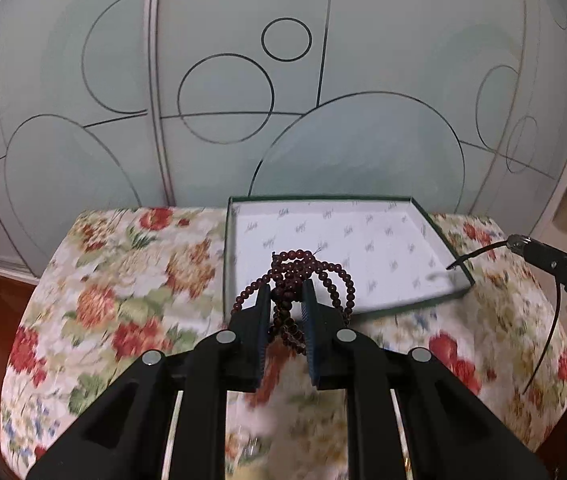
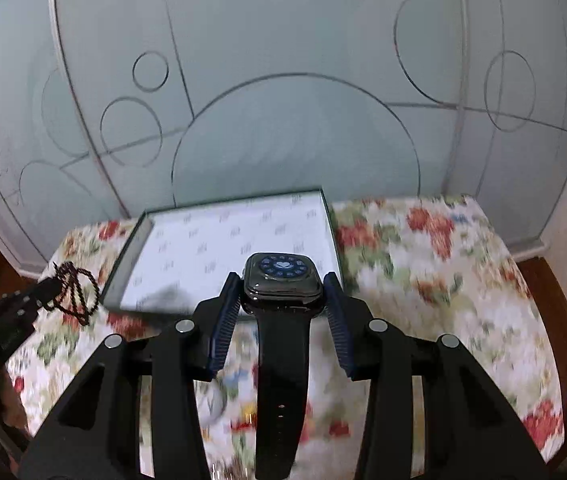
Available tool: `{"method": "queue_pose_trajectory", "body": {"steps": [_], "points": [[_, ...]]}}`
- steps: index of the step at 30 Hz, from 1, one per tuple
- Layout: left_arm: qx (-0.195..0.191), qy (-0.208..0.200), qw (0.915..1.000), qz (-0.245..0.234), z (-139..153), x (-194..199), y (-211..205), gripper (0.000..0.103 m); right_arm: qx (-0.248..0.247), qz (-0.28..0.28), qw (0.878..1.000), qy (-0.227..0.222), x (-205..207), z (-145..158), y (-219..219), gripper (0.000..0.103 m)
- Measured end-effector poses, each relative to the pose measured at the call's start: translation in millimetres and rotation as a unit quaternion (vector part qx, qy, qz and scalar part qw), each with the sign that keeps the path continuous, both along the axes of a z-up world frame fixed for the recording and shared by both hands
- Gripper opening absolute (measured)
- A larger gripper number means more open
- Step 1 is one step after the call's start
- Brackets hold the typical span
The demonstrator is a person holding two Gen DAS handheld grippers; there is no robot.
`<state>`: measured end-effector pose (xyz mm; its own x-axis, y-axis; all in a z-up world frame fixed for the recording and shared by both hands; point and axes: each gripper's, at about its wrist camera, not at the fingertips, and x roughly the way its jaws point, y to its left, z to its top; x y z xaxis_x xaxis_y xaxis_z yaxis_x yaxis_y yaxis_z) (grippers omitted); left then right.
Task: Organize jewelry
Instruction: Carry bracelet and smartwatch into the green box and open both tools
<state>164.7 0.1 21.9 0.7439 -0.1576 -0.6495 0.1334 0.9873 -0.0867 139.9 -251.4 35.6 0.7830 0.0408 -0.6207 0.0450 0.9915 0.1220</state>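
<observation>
Left gripper (image 1: 286, 294) pinching dark red bead strand (image 1: 303, 276), loops hanging over near edge of open green box (image 1: 439, 236) on floral tablecloth (image 1: 95, 288). Right gripper (image 2: 283, 284) clamped on smartwatch (image 2: 281, 278) case, black strap dangling, just short of box's near rim.

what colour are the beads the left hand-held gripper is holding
Dark reddish-brown beads, clearest in the left wrist view, clamped in the left hand-held gripper.

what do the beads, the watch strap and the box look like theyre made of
Bead strand: dark red-brown, glossy round beads, probably polished wood or stone.
Watch strap: matte black with punched holes, likely silicone.
Box: thin green walls and a printed white lining, apparently cardboard.
</observation>
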Motion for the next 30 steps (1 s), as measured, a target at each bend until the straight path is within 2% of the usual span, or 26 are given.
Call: {"method": "queue_pose_trajectory", "body": {"steps": [6, 12, 18, 24, 26, 28, 30], "points": [[-0.005, 0.003, 1.0000, 0.003, -9.6, 58.1, -8.9, 0.016, 0.004, -0.006, 1.000, 0.003, 64.6, -7.5, -8.4, 0.042], [-0.006, 0.026, 0.9995, 0.016, -45.7, 117.3, -15.6, 0.016, 0.017, -0.017, 0.999, 0.046, 131.8, -48.5, -15.6, 0.042], [0.016, 0.058, 0.9981, 0.013, -79.2, 144.2, -24.2, 0.016, 0.009, -0.012, 0.996, 0.092, 170.5, -90.2, -17.4, 0.042], [0.010, 0.098, 0.9948, 0.026, -101.4, 159.8, -18.5, 0.016, -0.005, -0.004, 0.991, 0.130, 191.4, -117.9, -14.5, 0.042], [0.012, 0.104, 0.9941, 0.028, -105.5, 160.5, -17.8, 0.016, -0.017, 0.000, 0.991, 0.133, 193.4, -120.2, -11.3, 0.048], [0.017, 0.101, 0.9944, 0.026, -105.1, 159.8, -19.0, 0.018, -0.022, 0.003, 0.991, 0.134, 193.7, -121.6, -9.3, 0.059], [0.021, 0.108, 0.9936, 0.027, -105.3, 160.6, -20.6, 0.023, -0.028, 0.002, 0.991, 0.132, 193.4, -121.8, -7.5, 0.066]]}}
